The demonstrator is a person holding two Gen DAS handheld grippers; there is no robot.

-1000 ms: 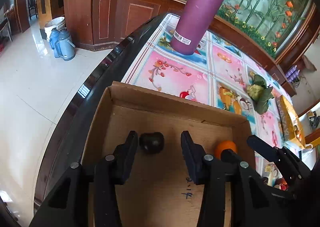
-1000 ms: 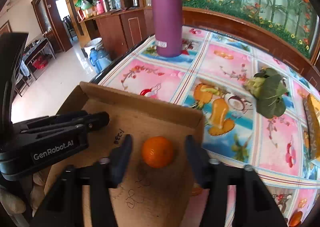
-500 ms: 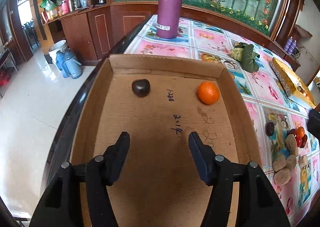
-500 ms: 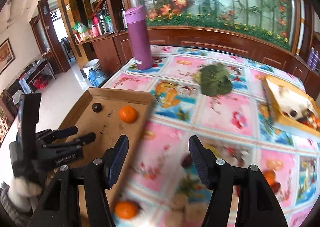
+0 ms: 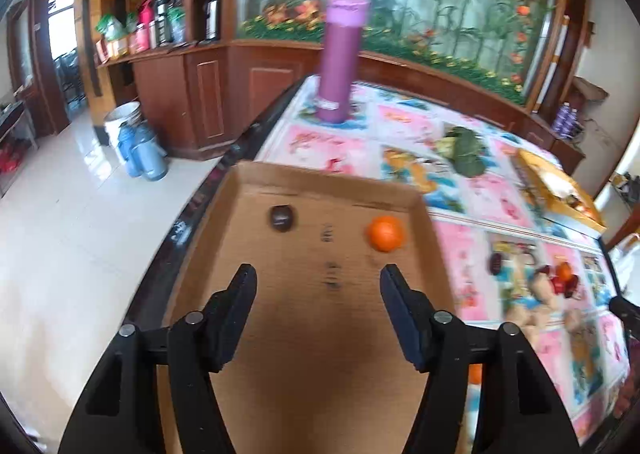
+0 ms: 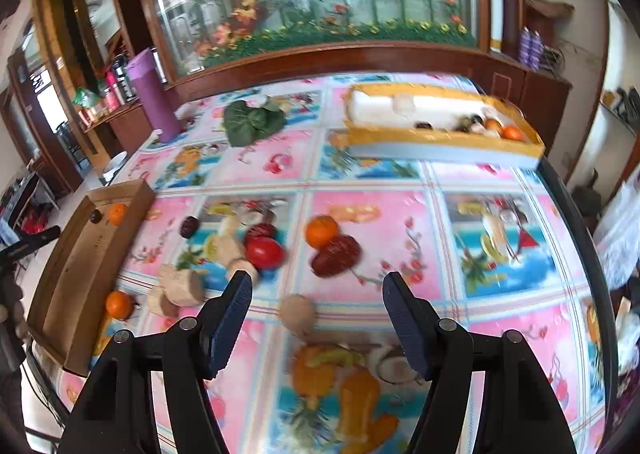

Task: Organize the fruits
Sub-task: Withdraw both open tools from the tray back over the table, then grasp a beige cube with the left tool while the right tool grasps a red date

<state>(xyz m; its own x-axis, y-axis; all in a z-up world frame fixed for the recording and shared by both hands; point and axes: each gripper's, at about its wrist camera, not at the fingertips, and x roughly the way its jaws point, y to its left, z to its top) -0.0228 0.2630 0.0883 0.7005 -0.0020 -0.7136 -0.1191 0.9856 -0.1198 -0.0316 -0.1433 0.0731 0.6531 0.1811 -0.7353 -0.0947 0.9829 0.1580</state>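
Both black two-finger grippers are held wide apart, empty
A round orange [image 5: 385,233] and a dark round fruit [image 5: 282,217] are seen in the shallow brown cardboard tray [image 5: 320,182]

A tall purple flask [image 5: 341,62] stands upright on the patterned tabletop [image 6: 372,210], well apart from blue jugs [image 5: 142,152] on the floor.

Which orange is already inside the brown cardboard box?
The orange next to the dark fruit at the cardboard box's far end. The other loose oranges lie outside on the tablecloth.
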